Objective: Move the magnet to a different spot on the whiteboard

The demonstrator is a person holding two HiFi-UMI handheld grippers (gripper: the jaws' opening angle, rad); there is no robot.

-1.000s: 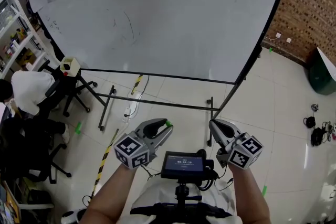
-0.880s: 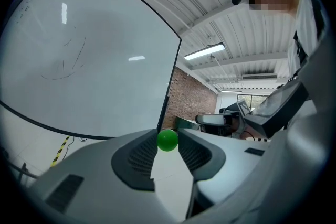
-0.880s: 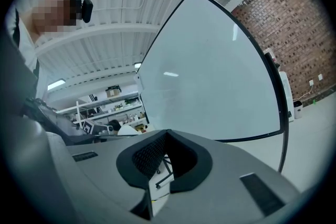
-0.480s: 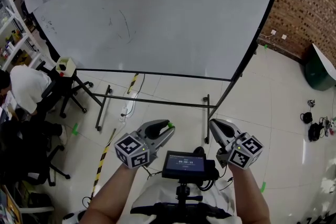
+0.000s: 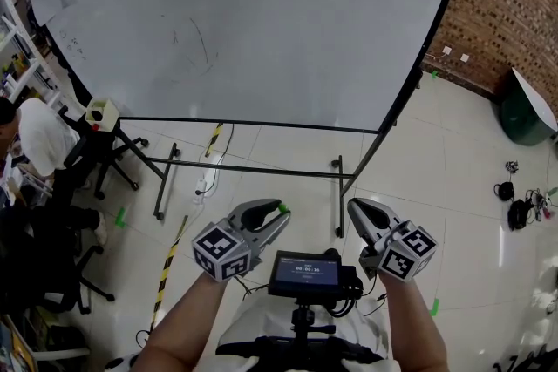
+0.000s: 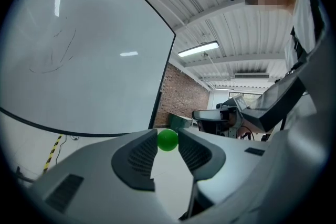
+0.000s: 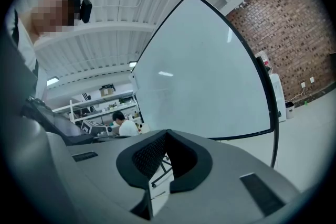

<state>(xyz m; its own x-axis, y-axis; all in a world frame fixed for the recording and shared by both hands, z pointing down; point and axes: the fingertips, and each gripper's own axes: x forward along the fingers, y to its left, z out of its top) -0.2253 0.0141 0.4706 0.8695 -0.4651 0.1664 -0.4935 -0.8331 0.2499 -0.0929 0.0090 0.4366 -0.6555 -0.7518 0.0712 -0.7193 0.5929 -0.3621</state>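
Whiteboard (image 5: 261, 13) has drifted toward upper left of head view. Left gripper (image 5: 281, 214) still pinches magnet (image 6: 167, 140); right gripper (image 5: 353, 214) pressed together, empty. Placement pending.

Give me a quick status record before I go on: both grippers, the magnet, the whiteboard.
left gripper: jaws closed on the green magnet
green magnet: round, pinched between the left jaw tips, not on the board
right gripper: jaws together, nothing between them
whiteboard: upright on a floor stand ahead, apart from both grippers
board surface: faint pen marks left of centre, no magnet seen on it
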